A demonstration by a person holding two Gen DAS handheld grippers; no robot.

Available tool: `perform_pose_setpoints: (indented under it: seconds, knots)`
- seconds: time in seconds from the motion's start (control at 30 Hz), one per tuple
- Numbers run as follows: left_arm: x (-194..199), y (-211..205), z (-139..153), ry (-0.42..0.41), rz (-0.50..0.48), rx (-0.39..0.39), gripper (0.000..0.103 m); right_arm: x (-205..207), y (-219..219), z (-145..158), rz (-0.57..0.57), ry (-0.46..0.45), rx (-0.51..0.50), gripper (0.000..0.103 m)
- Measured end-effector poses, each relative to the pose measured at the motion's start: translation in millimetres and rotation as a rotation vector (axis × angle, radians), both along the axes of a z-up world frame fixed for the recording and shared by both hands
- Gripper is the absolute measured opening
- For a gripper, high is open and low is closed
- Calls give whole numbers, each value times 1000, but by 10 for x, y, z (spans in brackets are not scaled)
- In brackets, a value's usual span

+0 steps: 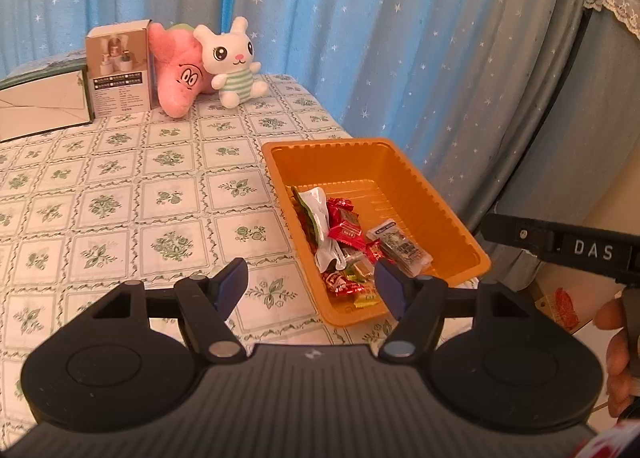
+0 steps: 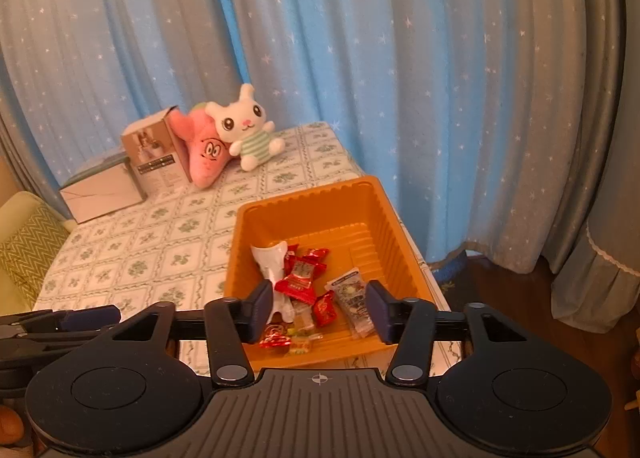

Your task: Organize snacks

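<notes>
Both pairs of jaws stand spread with nothing between their pads: the left gripper (image 1: 310, 284) hangs low in its frame, and the right gripper (image 2: 318, 310) likewise.

Wrapped snacks (image 1: 348, 246) lie heaped in the near end of the orange tray (image 1: 436, 198), lower right of centre in the left view and at lower centre in the right view. I judge them very light, crinkly and slippery: foil and film that will buckle under the pads, not resist them. A pinch across a sealed end flap or the flat of a packet looks safest; the red candy (image 2: 298, 282) has twisted ends that offer a hold, and the clear sachet (image 2: 354, 300) lies flat beside it. The white wrapper (image 2: 272, 270) is crumpled and may drag neighbours along.

In the left view the heap sits just beyond the right-hand pad, off to the right of the gap. In the right view it shows between and beyond the two pads, untouched.

Outward, the tray is thin ribbed plastic, likely to slide on the floral tablecloth (image 1: 120, 198). At upper left of both frames stand a white rabbit toy (image 1: 232, 62), a pink plush (image 1: 180, 74) and a box (image 1: 120, 70).
</notes>
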State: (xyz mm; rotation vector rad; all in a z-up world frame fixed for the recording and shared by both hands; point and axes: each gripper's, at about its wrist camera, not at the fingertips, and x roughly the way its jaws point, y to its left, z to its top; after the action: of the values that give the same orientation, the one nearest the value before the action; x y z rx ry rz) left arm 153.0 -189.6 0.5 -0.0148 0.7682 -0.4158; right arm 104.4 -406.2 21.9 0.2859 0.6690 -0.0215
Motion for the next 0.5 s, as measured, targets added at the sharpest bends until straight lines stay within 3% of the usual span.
perform_pose_setpoints:
  seconds: [0.2, 0.5]
  knots:
    - [-267, 174, 127, -5, 20, -22, 67, -274, 147, 115, -2, -18, 2, 70]
    - [-649, 362, 220, 4, 55, -24, 67, -635, 379, 123, 7, 22, -35, 72]
